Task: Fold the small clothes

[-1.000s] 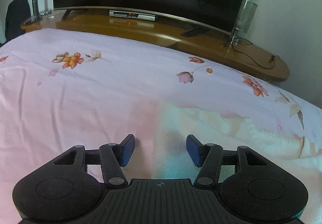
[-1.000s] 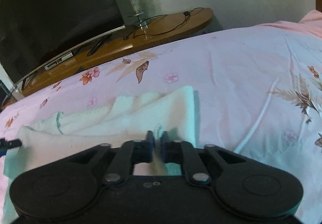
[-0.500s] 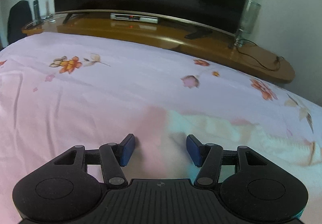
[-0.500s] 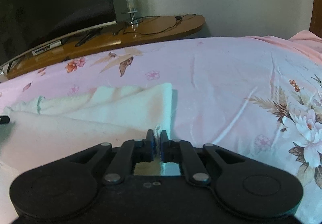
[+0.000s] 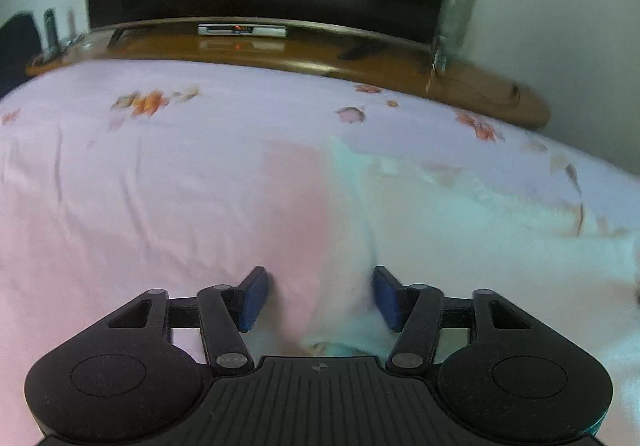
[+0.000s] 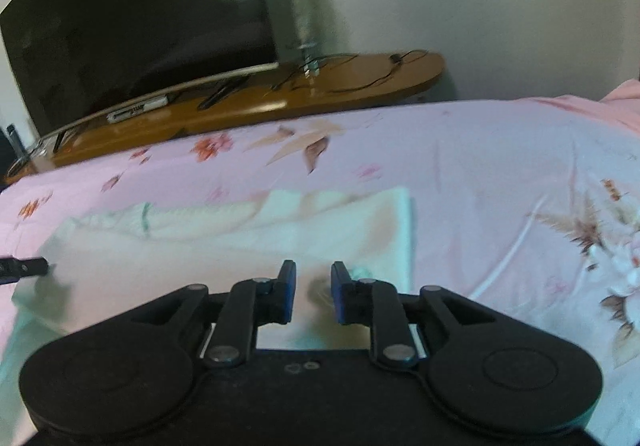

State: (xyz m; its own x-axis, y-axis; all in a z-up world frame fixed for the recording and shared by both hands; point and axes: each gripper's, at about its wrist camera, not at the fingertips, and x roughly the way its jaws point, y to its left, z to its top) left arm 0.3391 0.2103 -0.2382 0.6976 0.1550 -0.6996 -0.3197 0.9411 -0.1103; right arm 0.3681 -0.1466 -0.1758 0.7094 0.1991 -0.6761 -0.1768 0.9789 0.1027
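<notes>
A small pale cream garment (image 6: 248,234) lies flat on the pink floral bedsheet (image 6: 500,173), with a ribbed fold along its far side. My right gripper (image 6: 313,296) is open just above the garment's near right corner, holding nothing. In the left wrist view the same garment (image 5: 460,221) spreads to the right. My left gripper (image 5: 318,296) is open wide over the garment's left edge, with the cloth lying between its blue pads (image 5: 254,298). The left gripper's fingertip shows at the far left of the right wrist view (image 6: 24,268).
A large dark TV (image 6: 132,25) stands on a curved wooden shelf (image 6: 280,101) beyond the bed, with a glass stand (image 6: 306,25), cables and a remote on it. A pink pillow edge (image 6: 616,93) shows at far right.
My right gripper has opened and let go of the garment's corner. The garment now lies flat. My left gripper stayed open and moved slightly forward over the garment's left edge.
</notes>
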